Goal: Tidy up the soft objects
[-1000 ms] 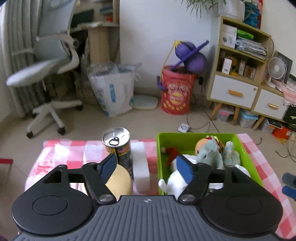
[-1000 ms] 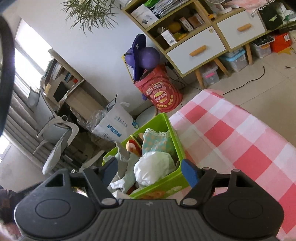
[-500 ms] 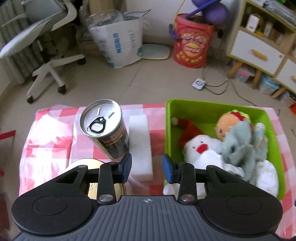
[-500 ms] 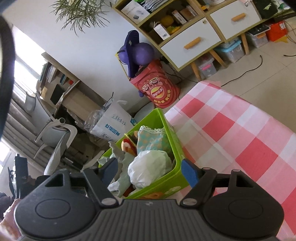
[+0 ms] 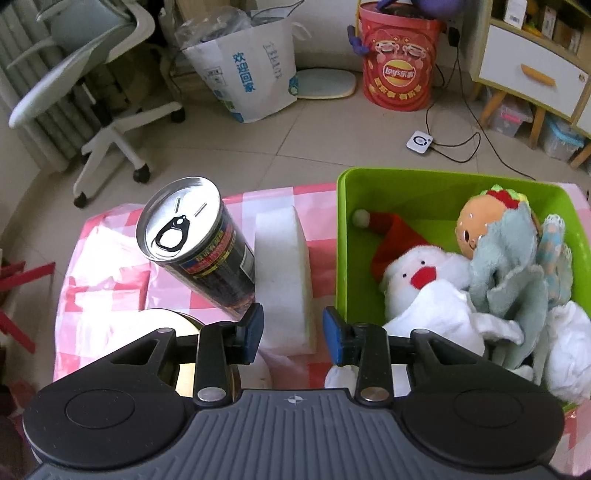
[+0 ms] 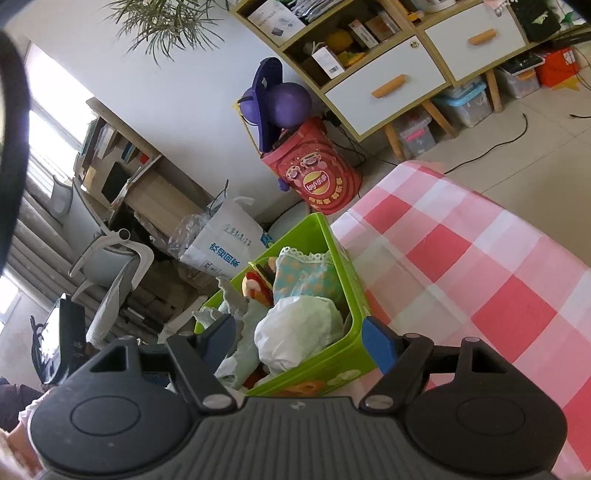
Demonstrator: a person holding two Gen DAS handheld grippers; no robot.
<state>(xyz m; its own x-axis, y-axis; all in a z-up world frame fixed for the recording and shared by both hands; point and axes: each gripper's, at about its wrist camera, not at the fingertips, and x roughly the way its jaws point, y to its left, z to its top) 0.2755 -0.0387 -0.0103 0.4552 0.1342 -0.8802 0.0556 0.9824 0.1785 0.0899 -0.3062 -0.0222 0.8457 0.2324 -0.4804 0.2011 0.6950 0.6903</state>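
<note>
Left tongs [image 5: 291, 334] lower and narrower now, astride white foam block [image 5: 284, 273].

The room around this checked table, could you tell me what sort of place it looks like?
Probably a lived-in home room used as a study or workspace: an office chair stands on the tiled floor, a wooden cabinet with drawers holds household clutter, and a Lay's barrel stores toys.

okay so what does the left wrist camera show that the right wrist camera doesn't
Only the left wrist view shows the can, the white foam block beside it, the Santa plush and the left gripper, jaws just narrowed around the block's near end, not pressing it. Only the right wrist view shows the right gripper, open and empty, and the potted plant. Both show the green bin of soft toys and the red snack bucket.
</note>
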